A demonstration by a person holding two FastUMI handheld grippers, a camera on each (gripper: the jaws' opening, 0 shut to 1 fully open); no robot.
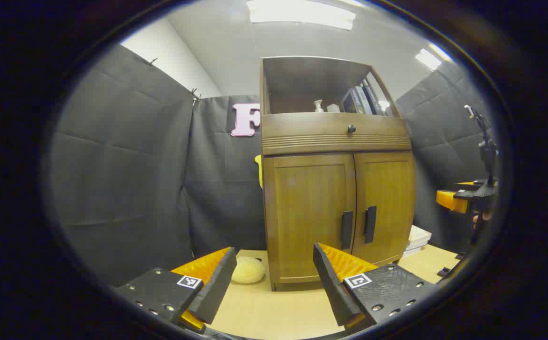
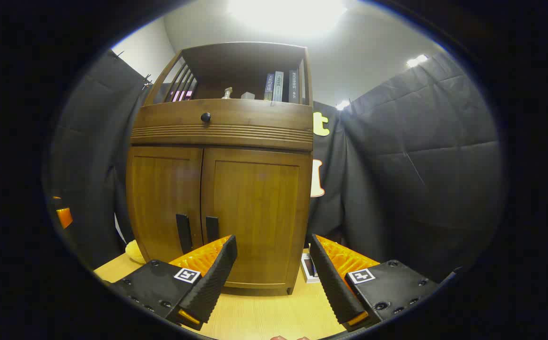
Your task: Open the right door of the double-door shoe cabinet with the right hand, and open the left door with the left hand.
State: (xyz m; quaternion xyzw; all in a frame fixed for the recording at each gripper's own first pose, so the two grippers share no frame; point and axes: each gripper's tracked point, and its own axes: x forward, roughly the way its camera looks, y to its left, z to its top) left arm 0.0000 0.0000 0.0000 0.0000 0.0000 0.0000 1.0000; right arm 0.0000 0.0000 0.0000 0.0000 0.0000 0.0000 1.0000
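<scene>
The shoe cabinet (image 1: 338, 189) stands on the light wooden worktop (image 1: 264, 311), toward its back edge, close to the black cloth wall. Both doors are closed. The left door (image 1: 309, 215) and the right door (image 1: 385, 205) meet at the middle, each with a dark vertical handle by the seam: the left handle (image 1: 346, 230) and the right handle (image 1: 370, 224) sit just beside one another. Above the doors runs a drawer front with a small dark knob (image 1: 351, 128), and on the open shelf above it stand some books (image 1: 361, 100) and a small bottle (image 1: 319, 106).

The left tongs (image 1: 274, 278) are spread wide and grasp nothing; they hang over the worktop in front of the cabinet, apart from the doors. A pale round sponge-like thing (image 1: 248, 270) lies on the worktop by the cabinet's left front corner.

In the right gripper view the right tongs (image 2: 274, 278) are likewise spread, empty, in front of the cabinet's right door (image 2: 255, 217) and not touching it. The right handle (image 2: 211, 229) shows just above the left finger. A small stack of booklets (image 2: 308, 268) lies on the worktop at the cabinet's right side.
</scene>
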